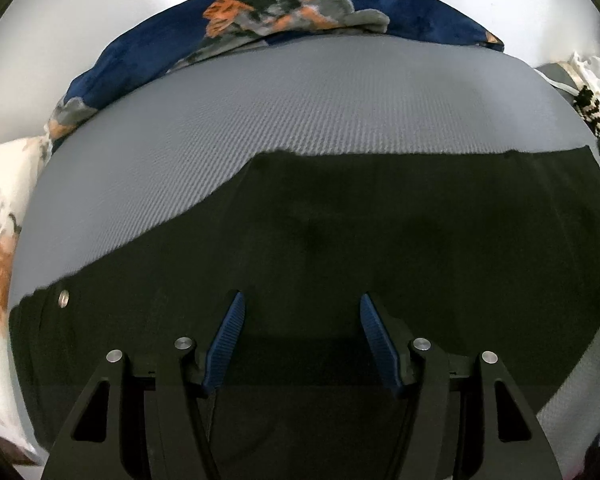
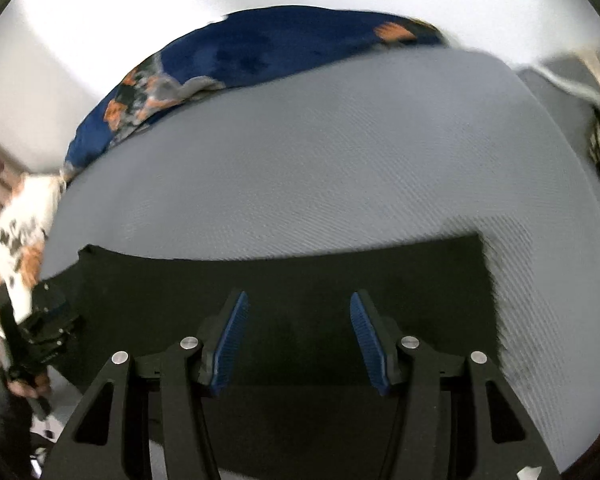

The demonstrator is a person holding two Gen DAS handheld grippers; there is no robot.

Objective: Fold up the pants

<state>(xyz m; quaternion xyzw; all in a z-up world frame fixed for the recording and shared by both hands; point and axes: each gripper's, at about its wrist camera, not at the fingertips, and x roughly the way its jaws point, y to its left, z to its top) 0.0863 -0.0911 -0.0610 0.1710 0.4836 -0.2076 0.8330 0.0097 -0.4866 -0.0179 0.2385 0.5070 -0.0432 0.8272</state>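
Over black pants (image 1: 340,240) on ribbed grey bed (image 1: 300,112), I'm holding both tools apart; only left view (image 1: 302,300) is showing a metal button (image 1: 63,299), right tool (image 2: 298,300) empty.

right wrist view is motion-blurred; the pants (image 2: 300,280) run under the tongs at 6 o'clock, their near edge hidden.

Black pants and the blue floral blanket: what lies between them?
Only bare ribbed grey mat separates the black pants from the blue floral blanket, seen in both wrist views.
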